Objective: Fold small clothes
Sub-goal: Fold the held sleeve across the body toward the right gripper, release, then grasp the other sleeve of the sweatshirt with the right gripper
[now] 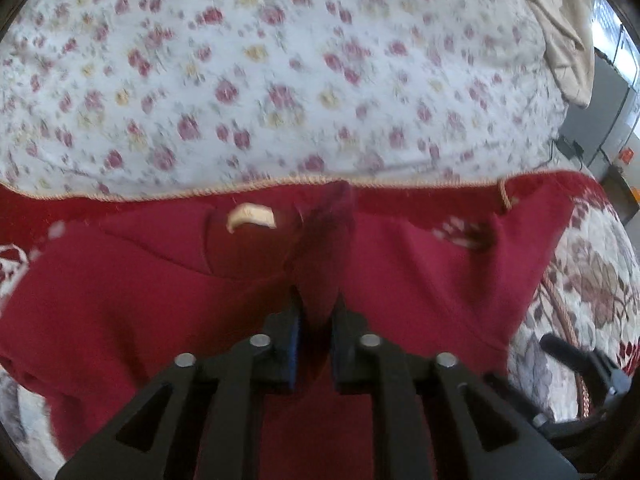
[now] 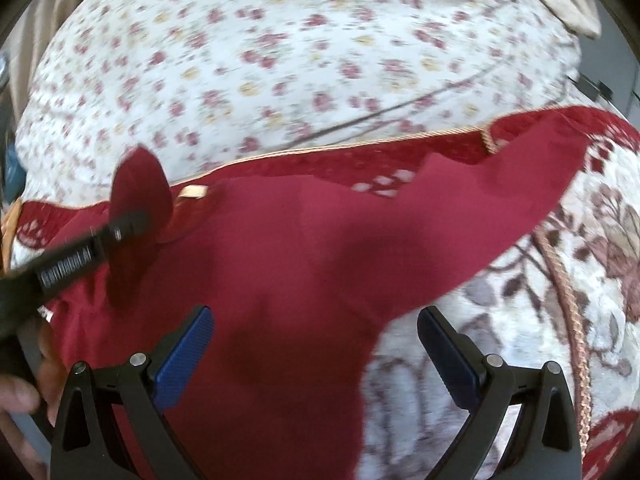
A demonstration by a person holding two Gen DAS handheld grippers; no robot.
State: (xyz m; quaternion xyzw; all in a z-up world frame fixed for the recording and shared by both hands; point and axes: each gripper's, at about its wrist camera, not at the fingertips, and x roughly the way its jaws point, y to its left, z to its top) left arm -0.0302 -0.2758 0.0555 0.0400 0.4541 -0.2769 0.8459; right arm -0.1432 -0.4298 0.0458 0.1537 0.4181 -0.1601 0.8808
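Note:
A dark red garment (image 1: 420, 276) lies spread on a patterned red and cream cover (image 1: 592, 288). A cream label (image 1: 251, 216) shows near its neckline. My left gripper (image 1: 317, 312) is shut on a fold of the red garment and lifts it. In the right wrist view the left gripper (image 2: 132, 216) shows at the left, holding a raised flap of the garment (image 2: 280, 264). My right gripper (image 2: 314, 320) is open, its blue pads (image 2: 188, 354) wide apart just above the garment's lower edge, holding nothing.
A white floral quilt (image 1: 280, 60) covers the bed beyond the red cover's corded edge (image 1: 304, 179). A beige cloth (image 1: 560, 20) lies at the far right. The right gripper's black frame (image 1: 576, 360) shows at the lower right. A hand (image 2: 20, 396) holds the left gripper.

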